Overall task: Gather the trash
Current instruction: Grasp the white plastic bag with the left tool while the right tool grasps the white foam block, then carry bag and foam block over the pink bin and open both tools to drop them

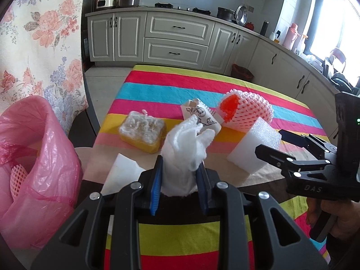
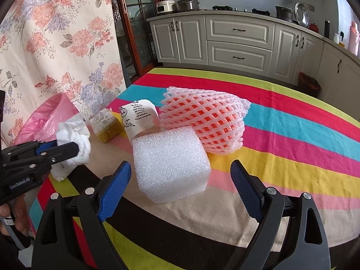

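A crumpled white tissue [image 1: 184, 148] is pinched between the blue pads of the left gripper [image 1: 178, 180], lifted clear of the striped surface [image 2: 292, 135]. It is judged very light, soft and easily torn, so a grip across its bunched middle is best. The right gripper [image 2: 180, 193] is held spread wide, with nothing between its pads, just short of a white foam block [image 2: 171, 164]. The block is judged light and springy, best taken across its flat sides. Beyond it lie a pink foam fruit net [image 2: 202, 121], a printed paper cup [image 2: 138, 117] and a yellow sponge [image 2: 105, 126]. A pink plastic bag [image 1: 38, 153] is seen open at the left edge.
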Demonstrator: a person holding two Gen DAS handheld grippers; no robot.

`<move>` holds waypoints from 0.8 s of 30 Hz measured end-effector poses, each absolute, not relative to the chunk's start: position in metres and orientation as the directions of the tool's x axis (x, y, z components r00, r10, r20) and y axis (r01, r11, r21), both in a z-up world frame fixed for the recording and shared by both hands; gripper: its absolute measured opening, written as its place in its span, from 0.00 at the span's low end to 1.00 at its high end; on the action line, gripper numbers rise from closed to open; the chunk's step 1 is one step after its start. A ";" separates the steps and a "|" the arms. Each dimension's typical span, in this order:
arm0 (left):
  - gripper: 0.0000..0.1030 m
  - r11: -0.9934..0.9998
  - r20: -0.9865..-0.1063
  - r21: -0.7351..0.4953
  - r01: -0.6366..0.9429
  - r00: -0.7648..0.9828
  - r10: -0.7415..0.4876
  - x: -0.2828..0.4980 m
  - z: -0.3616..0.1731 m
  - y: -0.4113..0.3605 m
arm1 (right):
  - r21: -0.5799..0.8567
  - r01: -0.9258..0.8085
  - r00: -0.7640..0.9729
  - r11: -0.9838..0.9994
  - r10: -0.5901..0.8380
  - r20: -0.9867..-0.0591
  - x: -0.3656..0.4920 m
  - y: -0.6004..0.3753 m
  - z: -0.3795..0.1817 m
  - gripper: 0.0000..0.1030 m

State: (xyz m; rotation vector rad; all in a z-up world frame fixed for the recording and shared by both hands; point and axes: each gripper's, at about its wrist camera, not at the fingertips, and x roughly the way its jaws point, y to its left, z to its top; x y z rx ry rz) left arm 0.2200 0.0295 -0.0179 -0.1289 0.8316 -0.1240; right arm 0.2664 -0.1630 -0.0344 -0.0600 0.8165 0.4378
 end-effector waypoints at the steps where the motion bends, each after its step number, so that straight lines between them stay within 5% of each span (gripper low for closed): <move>1: 0.26 0.985 -0.726 -0.162 0.056 0.669 -0.158 0.219 -0.017 0.031 | 0.113 -0.402 0.598 0.909 0.354 -0.719 0.268 -0.162 -0.036 0.77; 5: 0.26 0.985 -0.719 -0.167 0.039 0.679 -0.149 0.212 -0.013 0.040 | 0.120 -0.416 0.579 0.901 0.364 -0.729 0.270 -0.158 -0.038 0.59; 24: 0.26 0.979 -0.617 -0.169 -0.114 0.787 -0.015 0.155 0.047 0.124 | 0.112 -0.475 0.632 0.873 0.427 -0.646 0.235 -0.126 0.027 0.59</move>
